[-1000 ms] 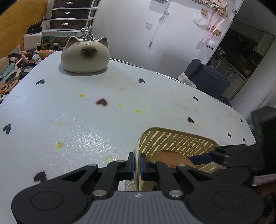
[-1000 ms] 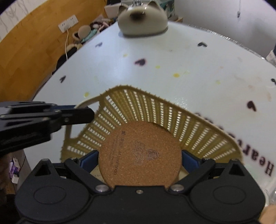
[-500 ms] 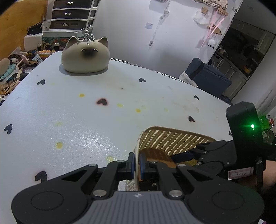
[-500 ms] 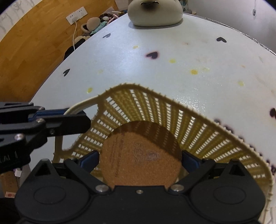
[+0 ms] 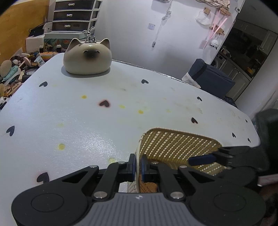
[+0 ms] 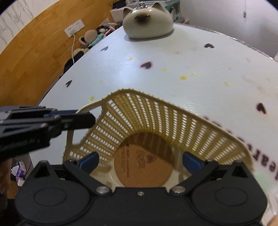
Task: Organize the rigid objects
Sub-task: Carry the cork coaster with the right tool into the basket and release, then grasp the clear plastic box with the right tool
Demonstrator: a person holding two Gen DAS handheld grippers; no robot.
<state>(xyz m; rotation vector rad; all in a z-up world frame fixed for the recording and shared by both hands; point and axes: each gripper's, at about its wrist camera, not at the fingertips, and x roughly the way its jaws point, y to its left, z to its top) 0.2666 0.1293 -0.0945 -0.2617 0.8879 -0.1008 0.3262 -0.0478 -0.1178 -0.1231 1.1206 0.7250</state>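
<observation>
A tan lattice plastic basket stands on the white heart-print table. My left gripper is shut on the basket's handle rim; it also shows in the right wrist view. A round cork coaster lies flat on the basket's floor; a sliver of it shows in the left wrist view. My right gripper is open over the basket, its blue pads wide apart on either side of the coaster and not touching it. It enters the left wrist view from the right.
A beige cat-shaped ceramic jar stands at the table's far end. A drawer unit and clutter lie beyond the table's left edge. A dark blue chair stands behind the far right edge.
My right gripper has opened and let go of the cork coaster, which now lies in the basket. The right gripper has drawn back a little. The left gripper keeps its grip.
</observation>
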